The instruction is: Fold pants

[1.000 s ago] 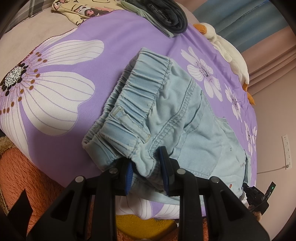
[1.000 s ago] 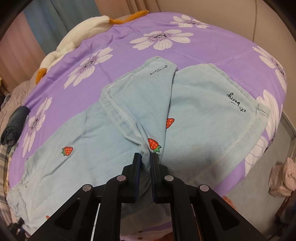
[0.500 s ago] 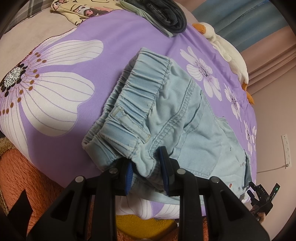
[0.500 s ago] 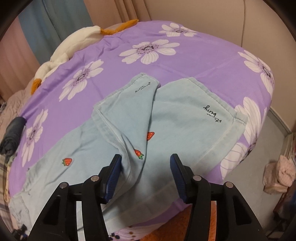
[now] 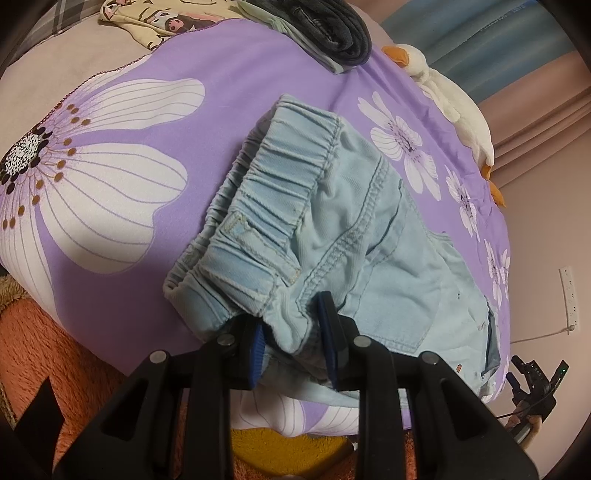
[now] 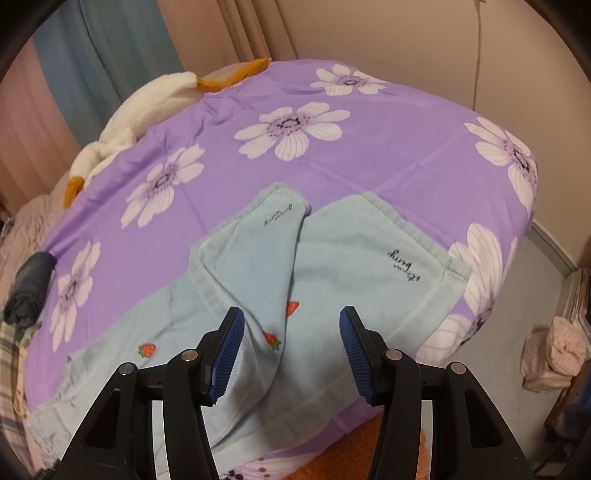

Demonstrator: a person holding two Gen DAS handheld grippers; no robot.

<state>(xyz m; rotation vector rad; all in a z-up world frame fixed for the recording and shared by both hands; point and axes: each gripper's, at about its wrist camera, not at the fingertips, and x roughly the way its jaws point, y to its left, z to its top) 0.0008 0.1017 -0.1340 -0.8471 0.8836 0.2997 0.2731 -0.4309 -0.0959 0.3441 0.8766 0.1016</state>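
Observation:
Light blue pants (image 5: pixel 332 236) lie on a purple flowered bed cover (image 5: pixel 229 74). In the left wrist view the elastic waistband faces me, and my left gripper (image 5: pixel 293 332) is shut on the waistband's near corner. In the right wrist view the two legs (image 6: pixel 332 266) lie spread on the cover, with small strawberry prints and black script near the hems. My right gripper (image 6: pixel 291 347) is open and empty, raised above the crotch fold between the legs.
A white plush duck (image 5: pixel 454 99) lies along the bed's far edge and also shows in the right wrist view (image 6: pixel 140 110). Dark folded clothes (image 5: pixel 332 29) and a cream printed garment (image 5: pixel 159 18) sit at the bed's head. An orange fuzzy rug (image 5: pixel 55 350) lies below the bed.
My right gripper opened, let go of the fold between the legs, and drew back and up. The left gripper has kept its hold on the waistband.

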